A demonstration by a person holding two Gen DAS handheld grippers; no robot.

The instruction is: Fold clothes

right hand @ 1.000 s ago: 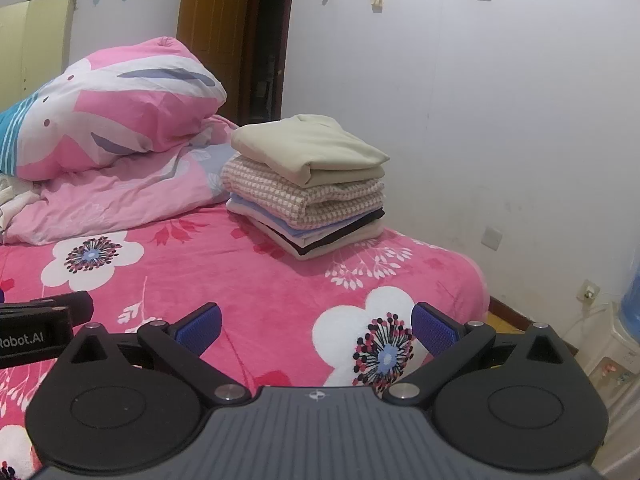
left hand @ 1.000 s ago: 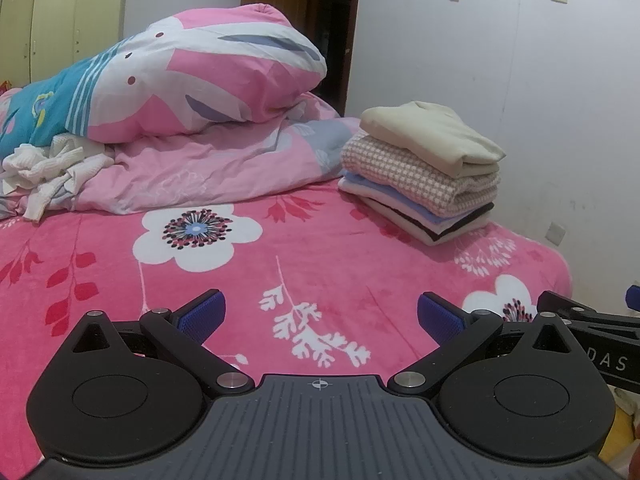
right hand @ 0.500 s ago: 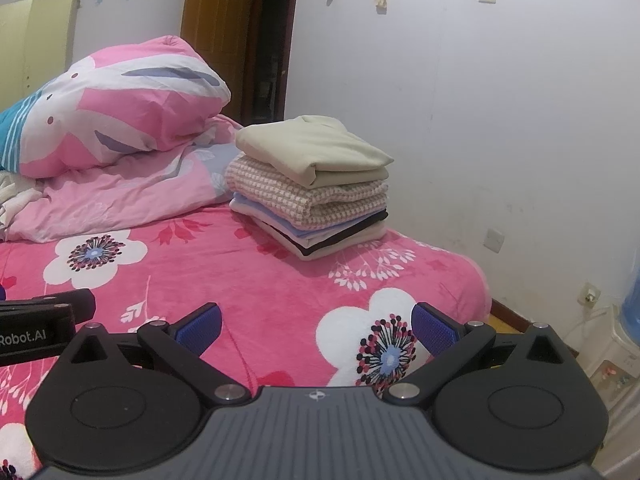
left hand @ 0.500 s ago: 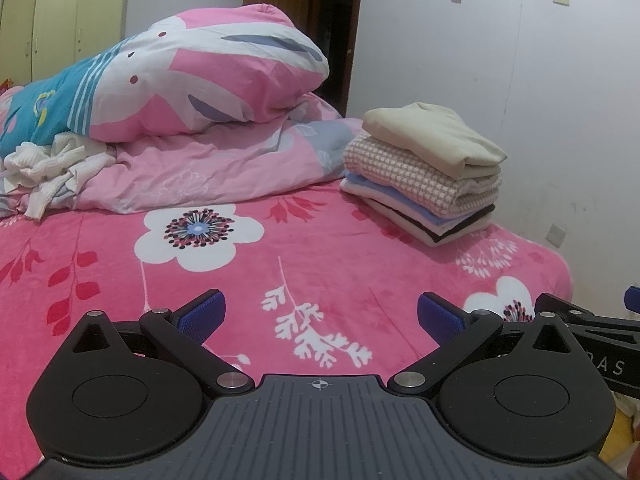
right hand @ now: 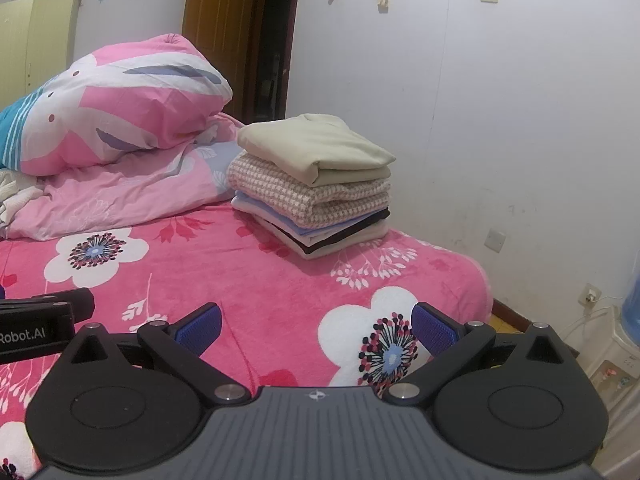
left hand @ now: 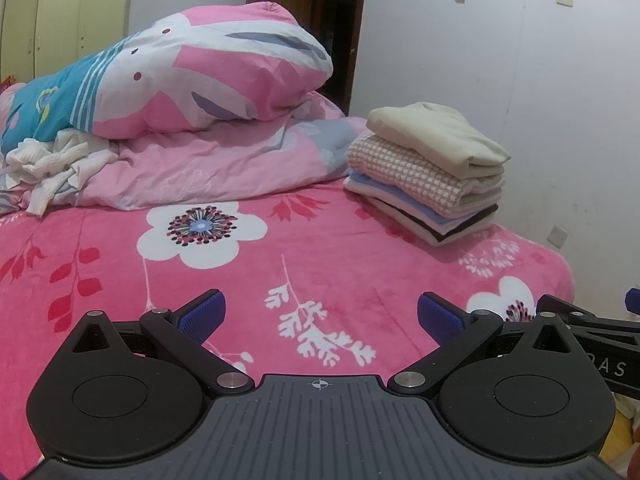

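A stack of folded clothes [left hand: 430, 176] [right hand: 316, 184] sits at the far right corner of the bed, a beige garment on top and a pink checked one below it. A crumpled white garment [left hand: 48, 164] lies unfolded at the far left, against the duvet. My left gripper [left hand: 320, 316] hovers open over the pink floral blanket [left hand: 248, 280], well short of both. My right gripper [right hand: 316, 326] is open too, empty, above the blanket [right hand: 260, 280] near the bed's right edge. Each gripper's body shows at the side of the other's view.
A pink rolled duvet [left hand: 192, 92] [right hand: 120, 120] is heaped across the head of the bed. A white wall [right hand: 500, 120] runs close along the right side, with a door [right hand: 236, 32] behind. A water dispenser [right hand: 624, 344] stands on the floor at right.
Both views have drifted very slightly left, so the scene sits a touch further right. Both grippers stay open and empty.
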